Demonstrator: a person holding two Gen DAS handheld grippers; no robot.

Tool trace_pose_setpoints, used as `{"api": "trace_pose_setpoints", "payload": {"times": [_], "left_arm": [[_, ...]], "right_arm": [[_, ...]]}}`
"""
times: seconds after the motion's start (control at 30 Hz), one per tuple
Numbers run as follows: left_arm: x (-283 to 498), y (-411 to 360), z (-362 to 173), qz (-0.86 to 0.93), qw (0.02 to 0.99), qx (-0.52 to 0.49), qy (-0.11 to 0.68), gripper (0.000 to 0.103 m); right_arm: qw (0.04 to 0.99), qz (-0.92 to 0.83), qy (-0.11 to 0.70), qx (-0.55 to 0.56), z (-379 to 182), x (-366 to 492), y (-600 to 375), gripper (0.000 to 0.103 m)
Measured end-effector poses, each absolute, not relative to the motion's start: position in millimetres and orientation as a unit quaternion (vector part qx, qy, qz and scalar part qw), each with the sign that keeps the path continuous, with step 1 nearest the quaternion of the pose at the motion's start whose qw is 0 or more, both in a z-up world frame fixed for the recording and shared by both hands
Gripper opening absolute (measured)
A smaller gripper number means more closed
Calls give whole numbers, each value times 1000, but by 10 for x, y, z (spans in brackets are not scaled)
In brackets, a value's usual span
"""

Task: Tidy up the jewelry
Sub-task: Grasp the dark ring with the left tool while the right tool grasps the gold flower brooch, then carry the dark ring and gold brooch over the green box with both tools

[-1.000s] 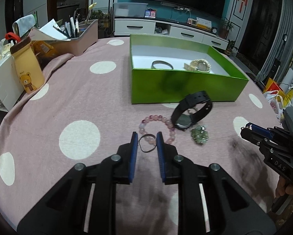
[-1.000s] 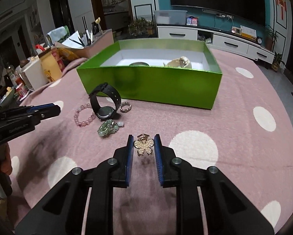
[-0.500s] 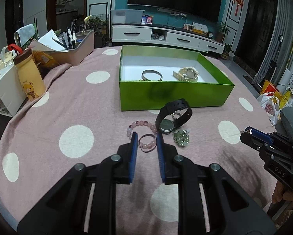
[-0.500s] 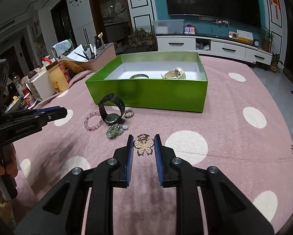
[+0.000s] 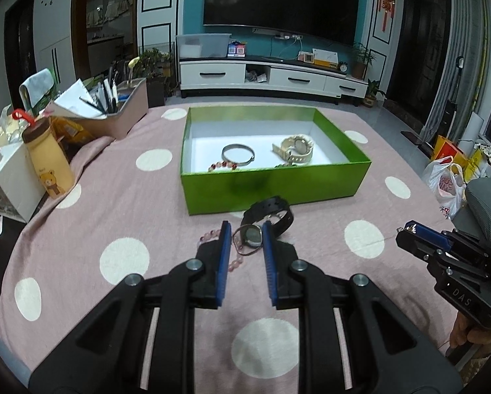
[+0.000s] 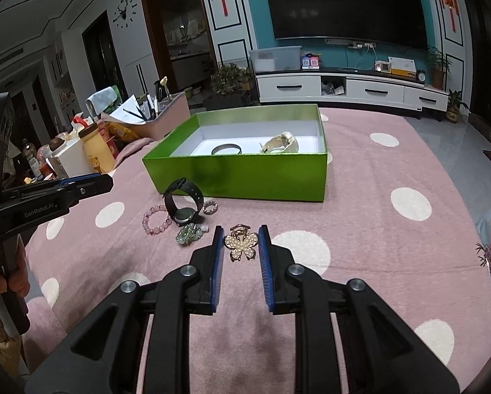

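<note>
My left gripper point(image 5: 245, 241) is shut on a thin dark ring point(image 5: 238, 249), held above the pink dotted tablecloth. Below it lie a black watch point(image 5: 273, 215) and a pink bead bracelet point(image 5: 234, 264), partly hidden by my fingers. My right gripper point(image 6: 241, 241) is shut on a pearl butterfly clip point(image 6: 241, 246), also off the cloth. The green box point(image 5: 271, 182) beyond holds a silver bangle point(image 5: 238, 154), a cream watch point(image 5: 294, 149) and red beads point(image 5: 224, 165). The right wrist view also shows a green jade piece point(image 6: 189, 234) and a small beaded ring point(image 6: 210, 207) on the cloth.
A yellow bear bottle point(image 5: 50, 161), a white box point(image 5: 9, 184) and a pink organiser with pens point(image 5: 114, 115) crowd the table's left side. A plastic bag point(image 5: 446, 180) sits off the right edge. A hand point(image 6: 2, 282) grips the left tool's handle.
Both grippers have risen and drawn back from the cloth, each carrying its piece. The box's inside shows more fully now, and the loose jewelry looks farther below.
</note>
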State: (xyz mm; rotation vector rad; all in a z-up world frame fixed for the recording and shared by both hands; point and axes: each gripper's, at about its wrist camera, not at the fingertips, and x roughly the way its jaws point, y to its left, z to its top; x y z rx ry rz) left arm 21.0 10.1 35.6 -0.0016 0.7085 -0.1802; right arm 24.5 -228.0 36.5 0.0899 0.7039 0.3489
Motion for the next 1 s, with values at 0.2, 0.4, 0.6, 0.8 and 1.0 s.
{"api": "trace_pose_setpoints", "payload": {"times": [0.2,0.4,0.6,0.8,1.0], "left_arm": [[253,-12,468,-96,938,5,334,19],[314,-100,580,-102,942,11,320,19],[369,-140,649,-104,944,15,312,19],[444,-146,682,-104,945,15,309,19],[515,-163,694,-105,946,16,306,19]], "right_arm": [[928,167,330,45,448,237,-2306,21],[933,167,317,42,529,273,-2309,21],[935,167,309,38,589,333,-2282,21],[937,166,306,36,593,377,-2262,21],[937,164,307,35,600,453,-2264,21]]}}
